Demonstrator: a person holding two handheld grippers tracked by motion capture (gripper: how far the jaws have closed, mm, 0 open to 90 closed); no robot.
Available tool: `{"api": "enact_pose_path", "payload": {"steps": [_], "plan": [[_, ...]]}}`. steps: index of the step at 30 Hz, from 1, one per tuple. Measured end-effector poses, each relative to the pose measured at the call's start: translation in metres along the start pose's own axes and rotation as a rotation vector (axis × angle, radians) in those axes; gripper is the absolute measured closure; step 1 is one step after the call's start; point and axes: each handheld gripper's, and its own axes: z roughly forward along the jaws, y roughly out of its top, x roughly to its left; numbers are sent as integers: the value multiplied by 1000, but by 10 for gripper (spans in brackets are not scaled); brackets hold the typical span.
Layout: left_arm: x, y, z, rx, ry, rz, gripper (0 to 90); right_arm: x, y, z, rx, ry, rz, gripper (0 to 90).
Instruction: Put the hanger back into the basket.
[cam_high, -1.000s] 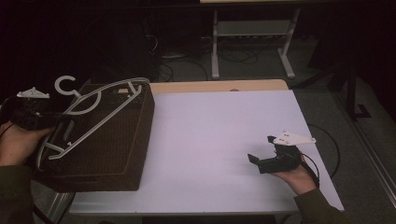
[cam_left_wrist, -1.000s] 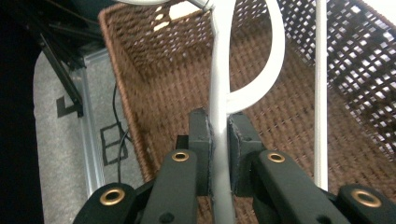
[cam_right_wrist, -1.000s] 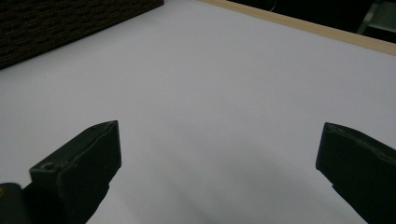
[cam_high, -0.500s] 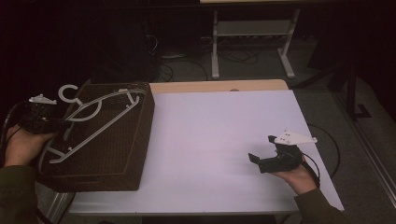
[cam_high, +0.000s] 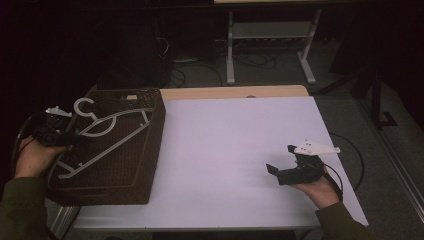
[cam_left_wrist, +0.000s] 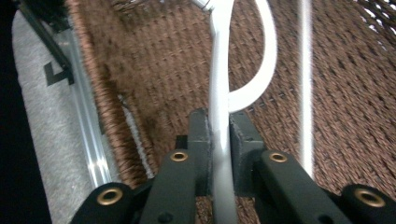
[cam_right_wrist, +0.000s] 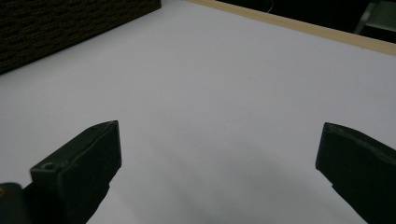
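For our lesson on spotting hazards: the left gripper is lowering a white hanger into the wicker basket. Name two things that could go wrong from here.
1. The left gripper pinches only the thin neck of the white hanger, so it might swivel or slip.
2. The hanger lies across the wicker basket rim, its hook outside, and may catch there.

White plastic clothes hanger (cam_high: 105, 137): lies tilted across the open top of the brown wicker basket (cam_high: 127, 182), hook end toward the basket's far-left corner, hook poking past the rim. Basket sits on the table's left edge. Hanger neck clamped between black pads.
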Motion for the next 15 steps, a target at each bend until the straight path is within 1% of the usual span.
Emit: {"api": "enact_pose_path", "payload": {"steps": [1,2,3,4,5,6,7,8,9,10,12,13,15], "plan": [[0,0,-1,-11,5,-5,714,0,0,0,-1,0,0,0],[1,0,-2,-21,2,-16,676,0,0,0,-2,0,0,0],[1,0,-3,-28,-1,-20,659,0,0,0,-2,1,-1,0],[1,1,-5,-46,-10,-27,605,0,0,-1,-2,2,1,0],[0,1,-6,-58,-19,-33,587,0,0,-1,-5,2,-2,0],[0,1,-6,-58,-19,-33,567,0,0,-1,-5,2,-2,0],[-1,2,-8,-65,-29,-33,567,0,1,-1,-6,3,-1,0],[-3,3,-9,-80,-42,-34,522,0,1,-2,-7,2,-1,0],[-5,5,-12,-95,-58,-36,504,-1,2,-2,-10,1,-6,0],[-7,6,-14,-117,-73,-39,504,-1,2,-2,-10,1,-6,0],[-16,12,-20,-180,-111,-55,464,0,3,-4,-18,5,2,0],[-16,12,-20,-180,-111,-55,453,0,3,-4,-18,5,2,0],[-23,17,-24,-221,-127,-63,442,0,4,-5,-20,7,0,0]]}}
